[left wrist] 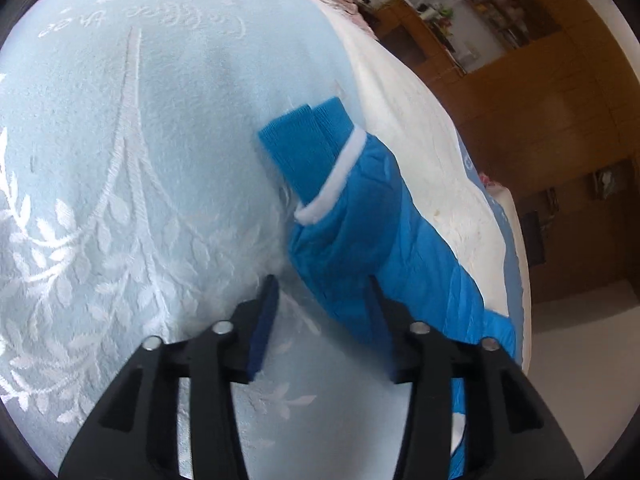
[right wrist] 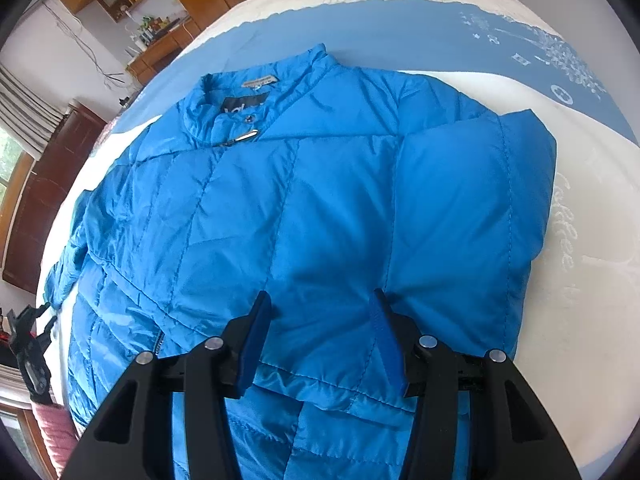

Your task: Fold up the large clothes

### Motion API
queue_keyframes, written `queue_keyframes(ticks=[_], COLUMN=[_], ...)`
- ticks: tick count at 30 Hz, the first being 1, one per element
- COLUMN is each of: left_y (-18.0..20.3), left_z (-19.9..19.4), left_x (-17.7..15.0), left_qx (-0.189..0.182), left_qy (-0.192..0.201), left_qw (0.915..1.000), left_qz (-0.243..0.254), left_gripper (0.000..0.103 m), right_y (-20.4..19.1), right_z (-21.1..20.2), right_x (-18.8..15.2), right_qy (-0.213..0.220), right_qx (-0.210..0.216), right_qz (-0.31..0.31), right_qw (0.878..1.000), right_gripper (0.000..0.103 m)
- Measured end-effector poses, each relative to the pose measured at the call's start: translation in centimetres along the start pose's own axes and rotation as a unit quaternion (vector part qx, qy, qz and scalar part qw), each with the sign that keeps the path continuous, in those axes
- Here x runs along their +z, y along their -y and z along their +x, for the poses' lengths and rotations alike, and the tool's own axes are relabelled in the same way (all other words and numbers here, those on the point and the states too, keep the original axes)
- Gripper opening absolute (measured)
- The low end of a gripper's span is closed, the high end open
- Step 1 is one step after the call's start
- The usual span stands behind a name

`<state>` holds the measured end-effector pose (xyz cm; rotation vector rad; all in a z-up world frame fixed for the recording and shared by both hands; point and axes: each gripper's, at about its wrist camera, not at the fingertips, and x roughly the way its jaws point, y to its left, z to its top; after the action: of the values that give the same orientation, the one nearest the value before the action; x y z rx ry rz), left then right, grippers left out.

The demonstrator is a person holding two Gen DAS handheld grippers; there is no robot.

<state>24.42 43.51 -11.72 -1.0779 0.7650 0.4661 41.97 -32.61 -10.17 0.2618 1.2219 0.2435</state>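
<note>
Left gripper (left wrist: 324, 284) jaws part-open, straddling the edge of the sleeve (left wrist: 360, 216) near the cuff (left wrist: 308, 148); no pinch visible, so not gripping yet. Right gripper (right wrist: 320, 300) also part-open, hovering over the jacket (right wrist: 280, 200), nothing held. Jacket lies front-up on the bed (right wrist: 580, 300), collar away. One sleeve already folded across the chest; the other lies out to the side. Left, I'd judge: that sleeve, then the body folds.
</note>
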Motion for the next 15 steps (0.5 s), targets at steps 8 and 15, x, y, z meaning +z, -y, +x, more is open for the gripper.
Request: queue_keyframes(ticks=[8, 15], left_y=[2.3, 1.9], left_z=[3.6, 3.5], left_x=[1.8, 1.2], left_qx=[-0.005, 0.0], left_qy=[0.01, 0.037], left_qw=[0.9999, 0.9993], left_qz=[-0.002, -0.009], left_gripper=[0.04, 0.017], right_y=[0.3, 0.5], right_z=[-0.1, -0.2], right_x=[-0.3, -0.4], right_qy=[0.009, 0.003], right_qx=[0.011, 0.015], right_qz=[0.002, 0.0], right_qw=[1.0, 1.0], right_gripper=[0.053, 0.053])
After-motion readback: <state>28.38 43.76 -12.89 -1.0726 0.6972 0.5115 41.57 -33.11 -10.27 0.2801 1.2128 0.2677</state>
